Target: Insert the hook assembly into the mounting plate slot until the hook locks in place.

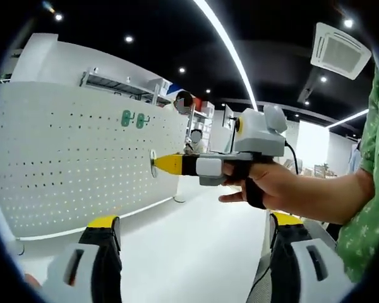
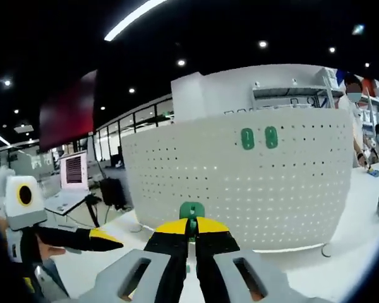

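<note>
The white perforated mounting plate [image 1: 76, 158] stands upright, and two green hooks [image 1: 132, 118] hang on it near the top. In the left gripper view a person's hand holds my right gripper [image 1: 163, 164] level, its yellow tips at the plate's face. In the right gripper view my right gripper [image 2: 191, 227] is shut on a green hook assembly [image 2: 191, 211], held in front of the mounting plate [image 2: 252, 189] and below the two hung hooks [image 2: 259, 137]. My left gripper [image 1: 196, 226] is open with nothing between its fingers. It stays back from the plate and appears at the left of the right gripper view [image 2: 106, 241].
A white floor or tabletop [image 1: 196, 252] stretches below the plate. Shelving [image 1: 123, 88] rises behind the board. A person [image 2: 355, 120] stands at a bench to the right of the plate. Desks with a monitor [image 2: 74, 170] stand to its left.
</note>
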Tool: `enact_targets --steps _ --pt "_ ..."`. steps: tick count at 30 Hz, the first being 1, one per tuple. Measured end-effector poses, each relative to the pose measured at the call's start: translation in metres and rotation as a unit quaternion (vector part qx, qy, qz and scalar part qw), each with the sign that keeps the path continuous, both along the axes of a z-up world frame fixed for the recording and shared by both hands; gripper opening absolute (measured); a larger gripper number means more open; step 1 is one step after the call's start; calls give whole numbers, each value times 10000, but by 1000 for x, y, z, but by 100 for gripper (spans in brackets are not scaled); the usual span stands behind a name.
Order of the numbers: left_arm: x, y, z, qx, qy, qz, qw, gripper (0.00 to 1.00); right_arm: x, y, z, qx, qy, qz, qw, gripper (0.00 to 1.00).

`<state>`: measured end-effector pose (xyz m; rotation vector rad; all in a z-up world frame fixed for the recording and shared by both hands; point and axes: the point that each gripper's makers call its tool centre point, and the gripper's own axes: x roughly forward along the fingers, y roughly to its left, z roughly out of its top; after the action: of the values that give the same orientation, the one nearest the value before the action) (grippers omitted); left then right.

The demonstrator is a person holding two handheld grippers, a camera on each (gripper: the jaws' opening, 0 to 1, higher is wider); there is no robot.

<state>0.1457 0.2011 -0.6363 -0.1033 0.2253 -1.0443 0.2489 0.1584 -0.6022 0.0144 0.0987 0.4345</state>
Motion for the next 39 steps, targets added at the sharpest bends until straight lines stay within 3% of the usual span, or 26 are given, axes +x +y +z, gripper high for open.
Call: enact_targets --steps 4,14,21,32,39 --pt "2 6 -1 21 30 66 10000 100 8 0 7 -363 -265 -148 9989 2" --pt "3 17 -1 85 35 154 9998 100 30 3 29 -759 -860 -515 9921 2" --pt "4 23 1 94 41 180 9998 98 42 0 45 -721 -1104 -763 9883 2" --pt "-1 34 -4 126 83 177 9997 98 56 7 51 -618 -1147 -851 9878 2" --pt "-1 45 -5 132 85 205 9997 97 72 8 68 -575 -1317 -977 9848 2"
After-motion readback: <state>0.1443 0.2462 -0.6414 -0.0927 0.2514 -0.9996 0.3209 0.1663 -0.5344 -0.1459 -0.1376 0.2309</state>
